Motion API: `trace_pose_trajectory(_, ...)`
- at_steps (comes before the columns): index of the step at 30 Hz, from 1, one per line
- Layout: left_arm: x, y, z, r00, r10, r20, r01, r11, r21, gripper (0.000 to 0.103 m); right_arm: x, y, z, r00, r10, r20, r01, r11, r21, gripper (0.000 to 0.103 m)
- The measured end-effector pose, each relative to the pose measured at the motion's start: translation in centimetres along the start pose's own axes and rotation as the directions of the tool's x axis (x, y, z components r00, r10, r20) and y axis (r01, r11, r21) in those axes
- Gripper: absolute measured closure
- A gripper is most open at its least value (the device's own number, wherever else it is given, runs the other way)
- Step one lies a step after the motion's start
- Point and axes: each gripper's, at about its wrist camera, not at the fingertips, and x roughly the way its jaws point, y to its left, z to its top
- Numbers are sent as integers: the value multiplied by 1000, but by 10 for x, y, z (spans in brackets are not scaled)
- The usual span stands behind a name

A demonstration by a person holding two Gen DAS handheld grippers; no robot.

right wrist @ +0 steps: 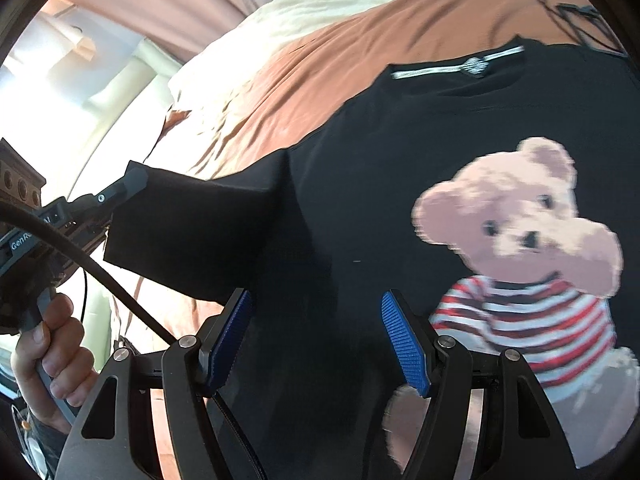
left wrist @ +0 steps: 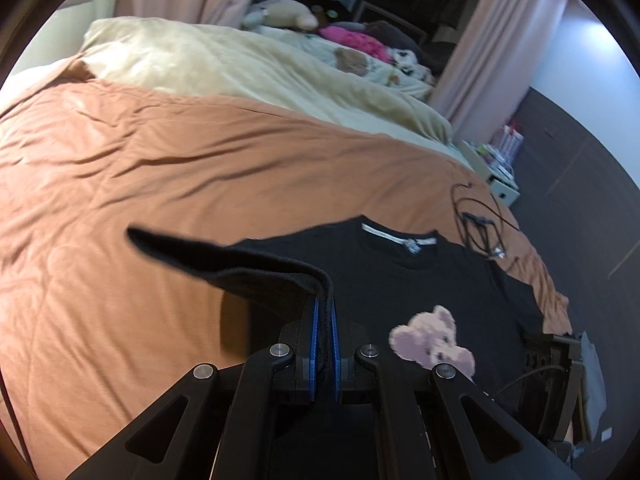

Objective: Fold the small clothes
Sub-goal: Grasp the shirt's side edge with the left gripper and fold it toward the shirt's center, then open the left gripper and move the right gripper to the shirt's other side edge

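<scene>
A black T-shirt [left wrist: 400, 280] with a teddy-bear print [left wrist: 432, 340] lies face up on the orange bedsheet [left wrist: 160, 160], collar toward the far side. My left gripper [left wrist: 324, 308] is shut on the hem of its left sleeve [left wrist: 224, 264] and holds it lifted off the bed. In the right wrist view that sleeve [right wrist: 200, 232] stretches left to the left gripper [right wrist: 132, 184], which a hand [right wrist: 52, 344] holds. My right gripper [right wrist: 318, 340] hovers open over the shirt body [right wrist: 400, 140] beside the bear print [right wrist: 520, 240], with nothing between its blue pads [right wrist: 404, 344].
A black cable [left wrist: 476, 224] lies coiled on the sheet just beyond the shirt's right shoulder. A cream duvet [left wrist: 240, 68] covers the far half of the bed, with soft toys [left wrist: 288, 14] behind it. A white nightstand [left wrist: 496, 168] stands off the bed's right edge.
</scene>
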Motion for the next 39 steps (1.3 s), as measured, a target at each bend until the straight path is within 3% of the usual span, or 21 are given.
trace_pose_trajectory(5,23,-29,-10,998,-38,-48,39,999,28,97,-14,-17,-7,1000,-18,13,17,999,33,37)
trace_pose_trajectory(9,42,-47,-24,988,-69,-141,77,996,49,94,-25,-30,-6,999,-37,15,36,998,57,37)
trace_pose_trajectory(12,41,-51,-33,982,-97,-163,108,993,56,80,-36,-38,0,999,-40,11,39,998,55,37)
trace_pose_trajectory(14,34,-48,-36,985,-80,-151,90,994,58,69,-35,-33,2,999,-51,7,51,998,24,37)
trace_pose_trajectory(15,30,-44,-37,987,-70,-143,78,995,55,68,-42,-25,2,998,-59,6,59,998,5,37)
trace_pose_trajectory(25,1,21,-53,989,58,-135,-67,996,-61,69,-52,3,2,994,-107,-24,101,979,-179,37)
trace_pose_trajectory(30,0,48,-66,985,82,-151,-101,988,-117,75,-37,28,-1,993,-108,-48,92,963,-253,37)
trace_pose_trajectory(39,-2,87,-90,979,91,-180,-123,977,-176,79,15,69,-6,986,-120,-113,68,923,-380,57)
